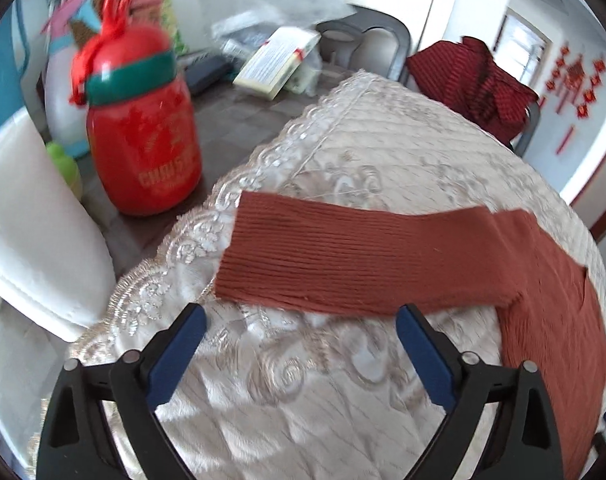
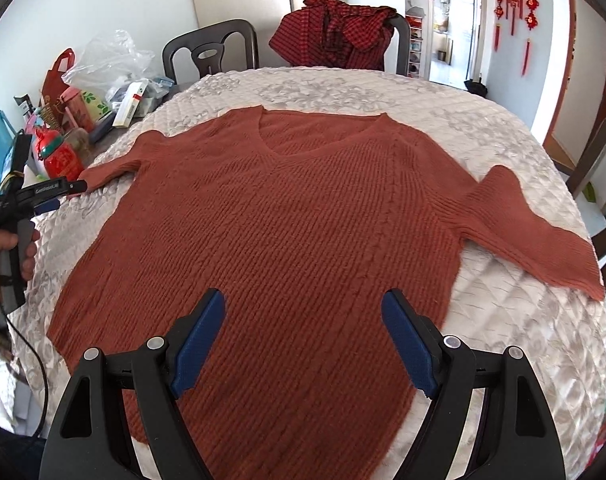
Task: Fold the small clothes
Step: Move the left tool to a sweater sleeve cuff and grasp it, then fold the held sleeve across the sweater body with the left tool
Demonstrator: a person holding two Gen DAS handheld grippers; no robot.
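1. Two blue-padded fingers [image 1: 183, 356] of the left gripper [image 1: 301, 320] stand wide apart at the bottom of the left wrist view, with nothing between them; they hang over bare quilted cover on the worktop [image 1: 343, 152].
2. Just above the fingertips, across the middle of the frame, lies one sleeve of the rust sweater [image 1: 343, 260], flat, its cuff end at centre left near the cover's lace edge. The right fingertip sits close to the sleeve's lower edge; whether it touches I cannot tell.
3. A red jar [image 1: 143, 136] stands at upper left, off the cover.
4. In the right wrist view the right gripper [image 2: 303, 316] is likewise spread wide and empty, above the sweater's lower body.
5. The sweater [image 2: 287, 220] lies spread flat, filling the centre, V-neck toward the top, sleeves out to both sides.
6. At the left edge a hand [image 2: 3, 248] holds the left gripper [image 2: 69, 192] beside the sleeve's cuff.
7. Open cover surrounds the sweater at right and top.
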